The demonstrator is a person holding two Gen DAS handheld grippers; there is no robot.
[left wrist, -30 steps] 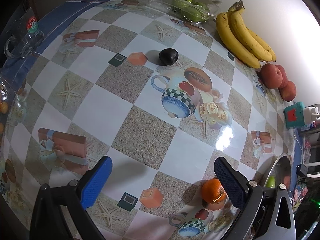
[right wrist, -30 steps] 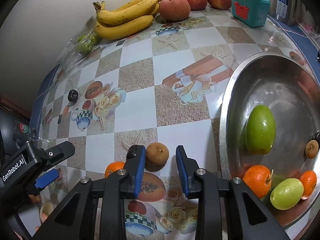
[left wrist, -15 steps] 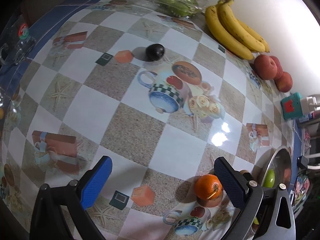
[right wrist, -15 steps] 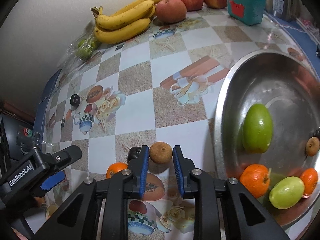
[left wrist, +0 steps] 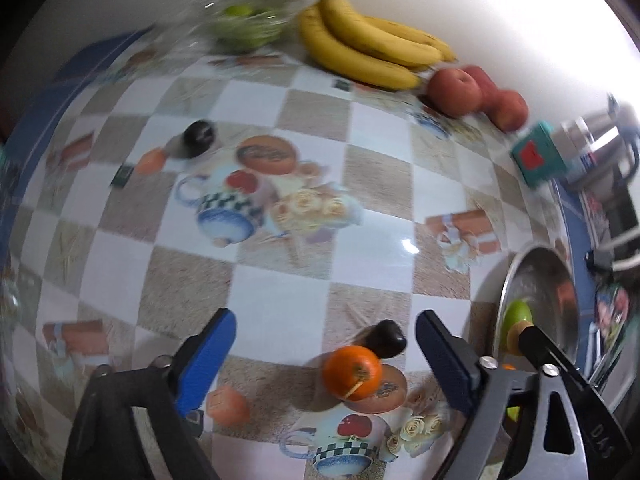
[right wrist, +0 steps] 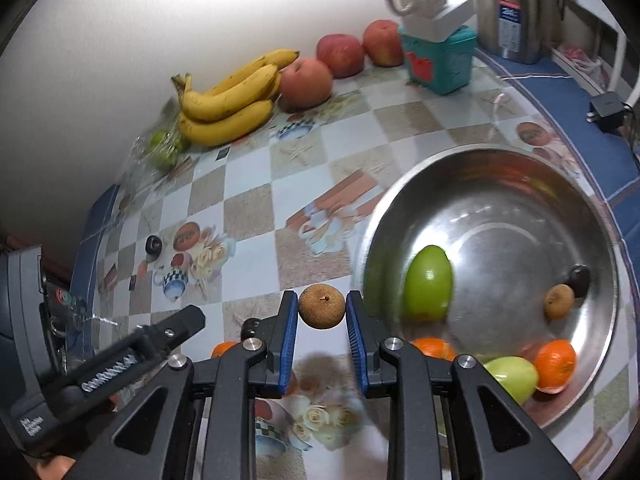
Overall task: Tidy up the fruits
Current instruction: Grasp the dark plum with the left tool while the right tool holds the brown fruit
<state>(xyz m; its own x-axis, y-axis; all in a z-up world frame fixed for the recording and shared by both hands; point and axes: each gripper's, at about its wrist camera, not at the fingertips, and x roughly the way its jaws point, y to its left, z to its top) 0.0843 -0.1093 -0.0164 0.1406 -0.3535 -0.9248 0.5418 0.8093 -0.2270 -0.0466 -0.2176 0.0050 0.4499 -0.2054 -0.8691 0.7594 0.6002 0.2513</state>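
My right gripper (right wrist: 322,314) is shut on a small round brown fruit (right wrist: 322,306) and holds it off the table, just left of the steel bowl (right wrist: 400,196). The bowl holds a green fruit (right wrist: 428,284), oranges (right wrist: 556,364), another brown fruit (right wrist: 558,300) and a dark one. My left gripper (left wrist: 324,344) points down at the table with its jaws closing. An orange (left wrist: 352,372) and a dark fruit (left wrist: 386,338) lie between its blue pads (left wrist: 208,356), nearer the right pad, and neither pad touches them.
Along the wall lie bananas (right wrist: 228,100), three red apples (right wrist: 306,82), a clear bag of green fruits (left wrist: 244,26) and a teal box (right wrist: 438,58) with a white adapter on top. Another dark fruit (left wrist: 198,138) sits far left on the checkered tablecloth. A steel kettle stands at the back right.
The right gripper closed on the brown fruit and lifted it toward the bowl. The left gripper swung right, bringing the orange and dark fruit between its fingers, which have narrowed.
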